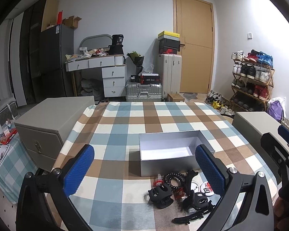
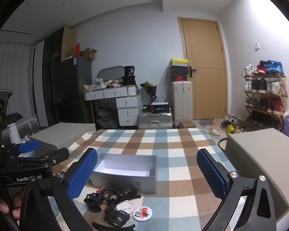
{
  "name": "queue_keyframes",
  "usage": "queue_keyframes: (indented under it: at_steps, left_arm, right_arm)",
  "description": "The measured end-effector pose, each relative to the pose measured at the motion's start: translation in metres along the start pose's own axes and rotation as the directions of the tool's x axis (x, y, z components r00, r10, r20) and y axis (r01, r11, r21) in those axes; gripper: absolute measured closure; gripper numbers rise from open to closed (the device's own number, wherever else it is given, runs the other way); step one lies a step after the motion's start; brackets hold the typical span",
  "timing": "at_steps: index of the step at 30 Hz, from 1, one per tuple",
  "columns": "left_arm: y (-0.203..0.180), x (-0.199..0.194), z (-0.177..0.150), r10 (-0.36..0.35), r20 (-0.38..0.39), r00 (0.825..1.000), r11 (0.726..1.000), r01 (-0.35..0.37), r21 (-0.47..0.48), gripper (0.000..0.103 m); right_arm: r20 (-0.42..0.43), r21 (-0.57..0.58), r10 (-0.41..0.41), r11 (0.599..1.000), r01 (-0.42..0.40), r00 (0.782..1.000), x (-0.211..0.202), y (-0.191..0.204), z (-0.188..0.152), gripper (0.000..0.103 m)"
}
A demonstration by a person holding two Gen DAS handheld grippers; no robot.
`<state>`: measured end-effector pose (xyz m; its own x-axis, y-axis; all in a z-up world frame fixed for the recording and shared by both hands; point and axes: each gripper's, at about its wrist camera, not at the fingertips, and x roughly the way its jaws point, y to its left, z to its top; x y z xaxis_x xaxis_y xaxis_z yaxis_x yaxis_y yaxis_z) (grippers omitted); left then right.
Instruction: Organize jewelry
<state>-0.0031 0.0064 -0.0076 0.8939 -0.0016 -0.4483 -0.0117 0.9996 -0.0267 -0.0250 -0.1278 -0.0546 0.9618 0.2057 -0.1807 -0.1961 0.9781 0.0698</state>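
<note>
Left wrist view: my left claw (image 1: pixel 144 170) gapes wide, empty, above black plastic hair clips (image 1: pixel 160 194); open silver cardboard box (image 1: pixel 144 165) at twelve o'clock awaits them.

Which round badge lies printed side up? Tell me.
The badge with the red and black print, nearest the right of the pile. The other round badge beside it shows only its plain back with a pin.

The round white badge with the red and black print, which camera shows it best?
The right wrist view. There the round white badge with the red and black print lies fully exposed on the checked tablecloth. In the left wrist view the same badge is partly hidden behind the left gripper's blue finger pad.
</note>
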Motion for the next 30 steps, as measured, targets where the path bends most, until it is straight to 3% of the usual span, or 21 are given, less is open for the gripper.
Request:
queue_keyframes:
  at_steps: [30]
  left_arm:
    - [0.0013, 0.0033, -0.0046, -0.019, -0.041, 0.999, 1.000, 0.018, -0.015, 0.001]
  right_arm:
    - [-0.011, 0.004, -0.003, 1.000, 0.003, 1.000, -0.0001, -0.0013, -0.0034, 0.000]
